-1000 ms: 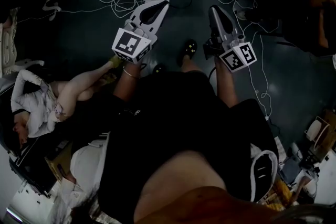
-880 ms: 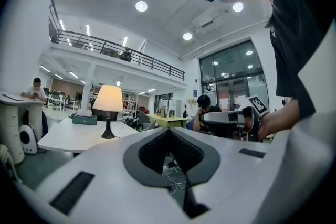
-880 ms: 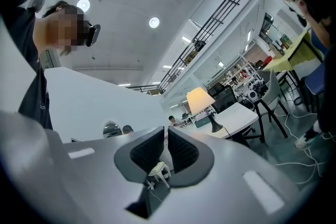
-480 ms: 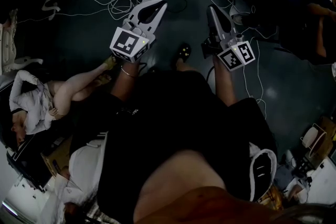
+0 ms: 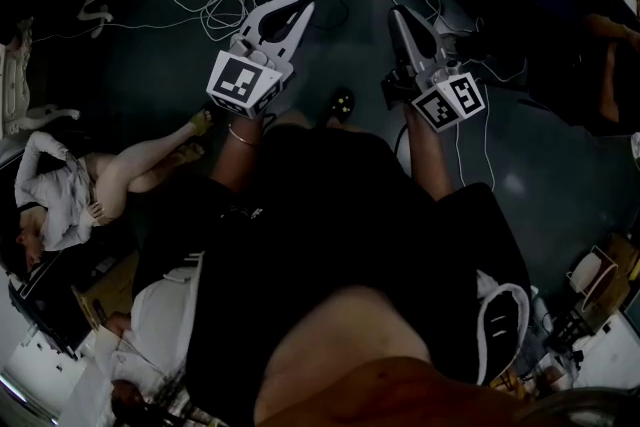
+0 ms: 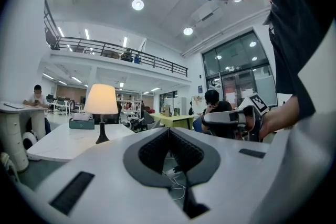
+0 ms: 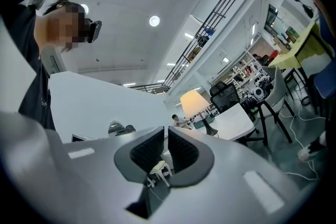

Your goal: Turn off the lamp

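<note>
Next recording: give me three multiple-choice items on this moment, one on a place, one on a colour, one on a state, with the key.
1. Where does the lamp stand?
A. On the floor
B. On a white table
C. On a chair

2. What colour is the lamp's base?
A. Black
B. Red
C. Yellow

3. What state is the lamp in?
A. Off
B. Lit
C. Toppled

Key:
1 B: the base sits on the tabletop in the left gripper view.
2 A: it looks black against the white top.
3 B: the shade glows warm and the lamp is upright.
</note>
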### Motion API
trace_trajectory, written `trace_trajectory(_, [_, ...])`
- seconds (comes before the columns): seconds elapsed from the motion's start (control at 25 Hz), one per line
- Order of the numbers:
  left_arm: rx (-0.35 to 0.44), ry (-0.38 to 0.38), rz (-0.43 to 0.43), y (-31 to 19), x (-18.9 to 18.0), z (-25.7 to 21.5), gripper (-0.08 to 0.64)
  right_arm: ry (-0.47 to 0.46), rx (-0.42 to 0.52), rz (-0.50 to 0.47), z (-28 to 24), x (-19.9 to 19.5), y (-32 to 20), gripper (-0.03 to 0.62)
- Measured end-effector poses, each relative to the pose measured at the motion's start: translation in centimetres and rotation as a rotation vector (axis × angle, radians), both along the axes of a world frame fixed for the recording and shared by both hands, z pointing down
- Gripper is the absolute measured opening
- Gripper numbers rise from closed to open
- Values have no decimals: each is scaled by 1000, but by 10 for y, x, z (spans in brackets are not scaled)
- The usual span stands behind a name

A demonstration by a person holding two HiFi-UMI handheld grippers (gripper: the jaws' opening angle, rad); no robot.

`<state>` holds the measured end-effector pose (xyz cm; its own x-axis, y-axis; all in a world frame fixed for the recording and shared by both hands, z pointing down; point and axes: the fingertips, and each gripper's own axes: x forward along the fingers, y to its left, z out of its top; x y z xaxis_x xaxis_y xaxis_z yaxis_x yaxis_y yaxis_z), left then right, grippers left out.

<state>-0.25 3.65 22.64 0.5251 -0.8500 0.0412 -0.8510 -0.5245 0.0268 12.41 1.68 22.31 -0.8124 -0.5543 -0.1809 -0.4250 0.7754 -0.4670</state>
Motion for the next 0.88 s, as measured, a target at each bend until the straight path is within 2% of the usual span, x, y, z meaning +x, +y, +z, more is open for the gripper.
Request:
trace_trajectory(0.28, [-10, -2, -9, -15, 5, 9, 8, 18, -20, -12, 16, 8, -17, 2])
trace_trajectory(0.52, [-39, 15, 7, -35, -7, 21, 8, 30, -42, -23, 24, -7, -31, 2])
trace_trajectory(0.88, [-63, 39, 40, -103, -22, 40, 9, 54, -50, 21, 39, -22, -76, 3])
